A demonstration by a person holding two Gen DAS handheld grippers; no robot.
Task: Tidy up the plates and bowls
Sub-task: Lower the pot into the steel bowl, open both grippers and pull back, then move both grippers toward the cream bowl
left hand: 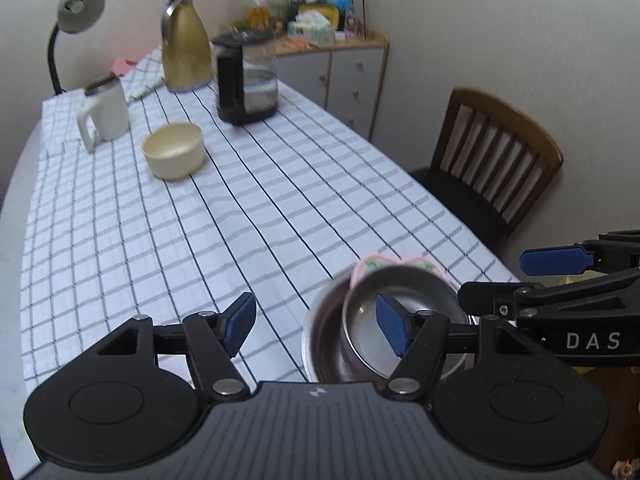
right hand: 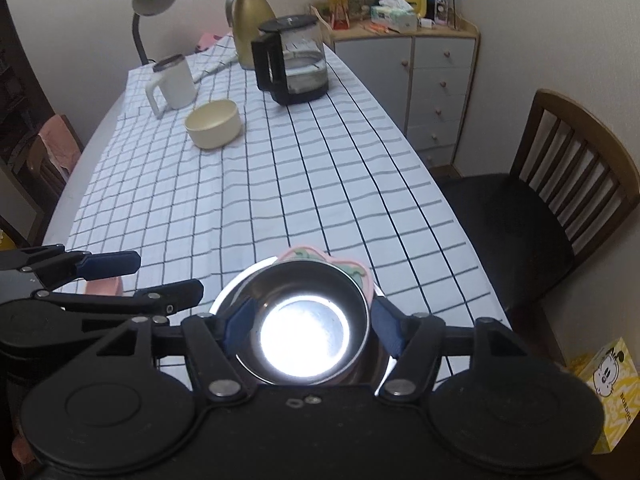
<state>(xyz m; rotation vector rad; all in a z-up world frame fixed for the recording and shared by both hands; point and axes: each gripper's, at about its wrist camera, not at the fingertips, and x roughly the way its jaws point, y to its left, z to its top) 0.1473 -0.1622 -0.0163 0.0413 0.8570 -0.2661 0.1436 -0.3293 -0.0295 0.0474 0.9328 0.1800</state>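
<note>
Stack: small steel bowl (right hand: 308, 320) sits tilted inside a larger steel bowl (left hand: 324, 340), lower centre of both views, near the table's close edge; a pink patterned plate (right hand: 340, 268) lies under or just behind them, which one cannot be told.

Right gripper (right hand: 310, 328): fingers spread on either side of the small steel bowl's rim, close to it; contact is not clear, so no grip is claimed.

Left gripper (left hand: 316, 326): fingers wide apart and holding nothing, over bare cloth at lower centre of its view, with the stack just beside its right finger.

Cream bowl (right hand: 214, 124): alone at upper centre-left, well apart from the stack; appears empty.

Other containers: white mug (right hand: 172, 84) with lid; glass kettle (right hand: 292, 64) holding some water; gold jug (right hand: 250, 24) behind it.

Contents of steel bowls: none seen; glare hides the small bowl's floor.

Risk: the tilted bowl may slip or clatter if pinched on its smooth, curved rim.

Risk: the stack stands close to the table edge, so a sideways push could send it off.
</note>
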